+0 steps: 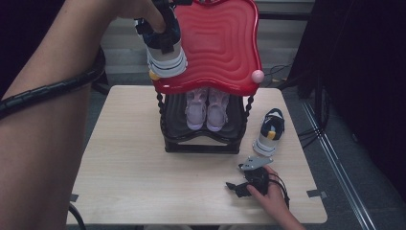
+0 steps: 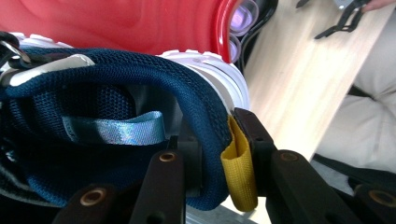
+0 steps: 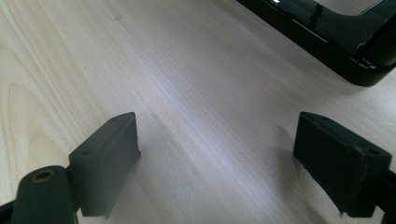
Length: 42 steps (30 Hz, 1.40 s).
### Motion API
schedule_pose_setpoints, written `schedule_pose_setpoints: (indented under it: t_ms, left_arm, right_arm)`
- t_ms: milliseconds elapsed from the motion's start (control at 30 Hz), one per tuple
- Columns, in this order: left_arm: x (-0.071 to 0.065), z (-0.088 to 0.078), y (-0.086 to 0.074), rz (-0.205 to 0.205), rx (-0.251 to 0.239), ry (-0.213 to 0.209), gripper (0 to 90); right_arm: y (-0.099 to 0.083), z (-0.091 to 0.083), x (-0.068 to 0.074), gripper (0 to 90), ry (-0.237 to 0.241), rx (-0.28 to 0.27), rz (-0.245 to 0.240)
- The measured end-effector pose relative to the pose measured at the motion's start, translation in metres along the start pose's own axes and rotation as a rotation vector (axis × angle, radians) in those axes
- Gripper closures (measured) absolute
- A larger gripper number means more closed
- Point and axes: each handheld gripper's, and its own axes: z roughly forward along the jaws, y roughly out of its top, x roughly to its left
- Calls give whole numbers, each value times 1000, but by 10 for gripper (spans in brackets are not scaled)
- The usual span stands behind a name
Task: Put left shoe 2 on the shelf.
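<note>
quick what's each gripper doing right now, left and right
Left gripper: closed on the heel of the navy sneaker, held up by the red top shelf.
Right gripper: open, holding nothing, low over the table.

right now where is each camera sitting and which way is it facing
High view: above the person's side, looking forward and down on the table; both forearms, left gripper, right gripper show.
Left gripper view: on the left gripper, looking along its jaws, shut on the navy shoe heel against the red shelf.
Right gripper view: low over the table, along open jaws toward the black rack base.
Shared: high and left gripper views both show the navy shoe and red shelf.
</note>
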Motion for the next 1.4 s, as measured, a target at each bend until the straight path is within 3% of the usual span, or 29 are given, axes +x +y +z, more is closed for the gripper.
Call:
schedule_pose_setpoints:
  t_ms: [200,700,1100,1367,1400]
  left_arm:
    - [-1,5,13,61,-20,38,739]
    - [-1,24,39,129,-39,128,732]
    - [-4,39,50,179,-26,140,727]
    - [-5,48,51,209,-13,125,719]
    - [-5,49,51,199,-19,119,716]
  right_arm:
    - [0,0,0,134,0,0,0]
    - [0,0,0,134,0,0,1]
    - [0,0,0,134,-1,0,-1]
    - [0,0,0,134,-1,-1,-1]
    - [0,0,0,134,0,0,1]
